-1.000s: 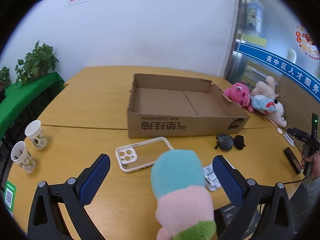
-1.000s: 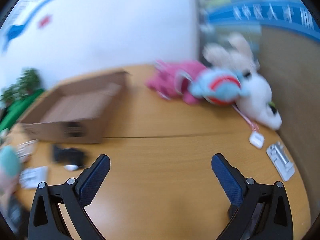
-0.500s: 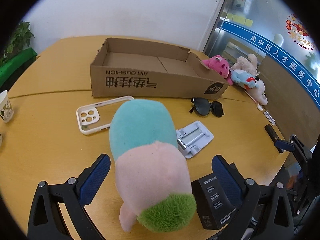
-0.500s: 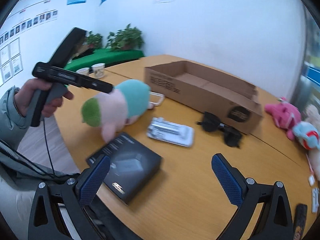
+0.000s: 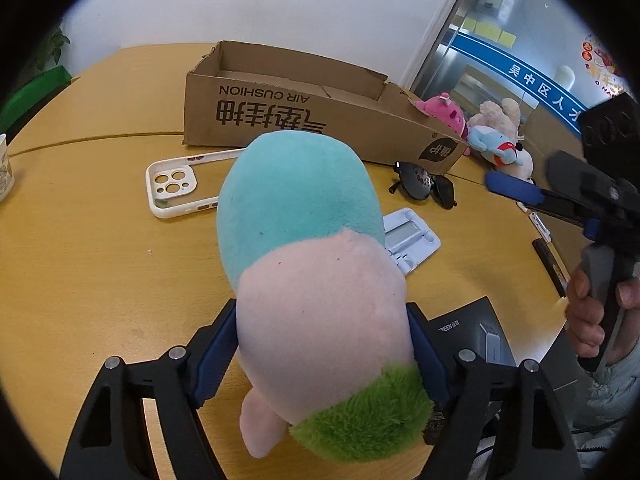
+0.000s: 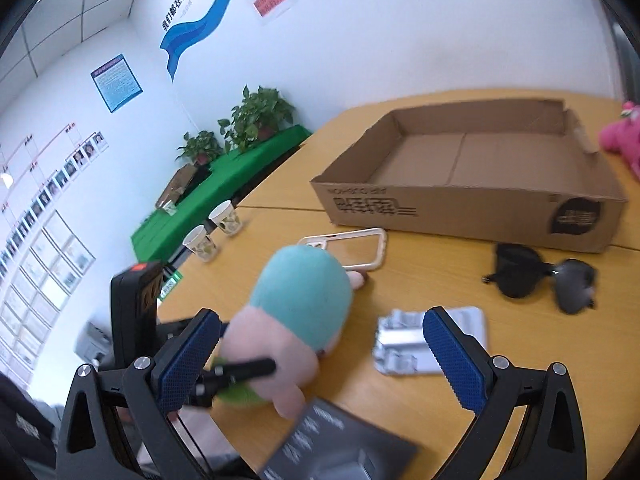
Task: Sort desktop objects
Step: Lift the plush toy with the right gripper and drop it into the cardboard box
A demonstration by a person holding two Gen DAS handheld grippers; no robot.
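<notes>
A plush toy (image 5: pixel 304 240) with a teal top, pink middle and green end lies on the wooden table. My left gripper (image 5: pixel 322 352) is closing on its pink middle, and both blue pads touch its sides. Seen from the right wrist view, the same plush toy (image 6: pixel 304 308) lies left of centre. My right gripper (image 6: pixel 320 360) hovers open above the table with nothing held. One of its blue fingers (image 5: pixel 516 194) shows at the right of the left wrist view, held by a hand (image 5: pixel 592 320). An open cardboard box (image 5: pixel 280 112) stands behind the toy.
A white phone case (image 5: pixel 172 188), black sunglasses (image 5: pixel 424 188), a white folding stand (image 5: pixel 412 240) and a black product box (image 5: pixel 472 336) lie around the toy. Pink (image 5: pixel 444 116) and blue (image 5: pixel 496 148) plush toys sit at the far right. Two paper cups (image 6: pixel 228 216) stand near the table's left edge.
My left gripper has sunk over the plush toy and its jaws have narrowed onto the pink middle. My right gripper has swung left, from the far toys to the toy and stand.
</notes>
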